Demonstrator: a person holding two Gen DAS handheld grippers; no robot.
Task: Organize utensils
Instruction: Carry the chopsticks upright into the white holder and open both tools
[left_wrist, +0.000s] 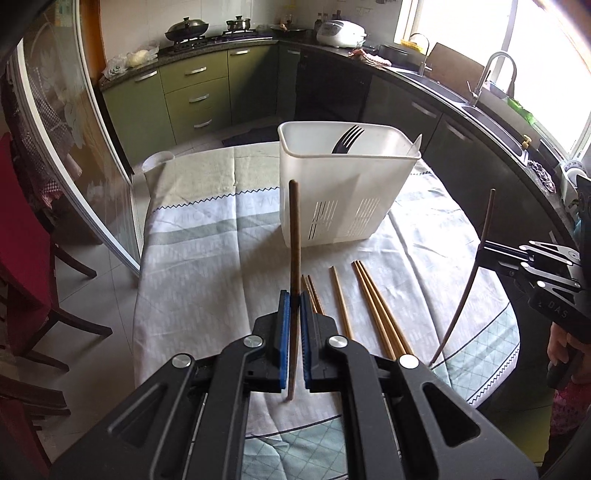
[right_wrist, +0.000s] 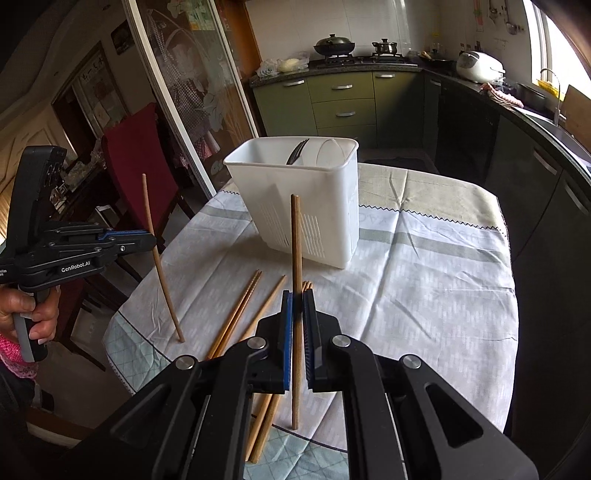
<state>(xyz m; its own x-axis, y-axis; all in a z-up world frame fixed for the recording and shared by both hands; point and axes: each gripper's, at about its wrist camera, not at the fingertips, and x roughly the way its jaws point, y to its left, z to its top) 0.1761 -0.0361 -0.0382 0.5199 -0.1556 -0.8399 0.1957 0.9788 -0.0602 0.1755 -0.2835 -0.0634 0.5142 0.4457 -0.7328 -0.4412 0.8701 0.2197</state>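
Daylight from my right, soft in the room, harsh at the glass.

The window (left_wrist: 546, 70) blows out to white in my left view and flares again at the top right corner of my right view; the tablecloth (left_wrist: 221, 236) is evenly lit, with faint shadows beneath the white bin (left_wrist: 343, 192). The doorway side of my right view stays dim. Both pictures are sharp at the middle, while counters and door frames bow strongly near the dark, vignetted edges.
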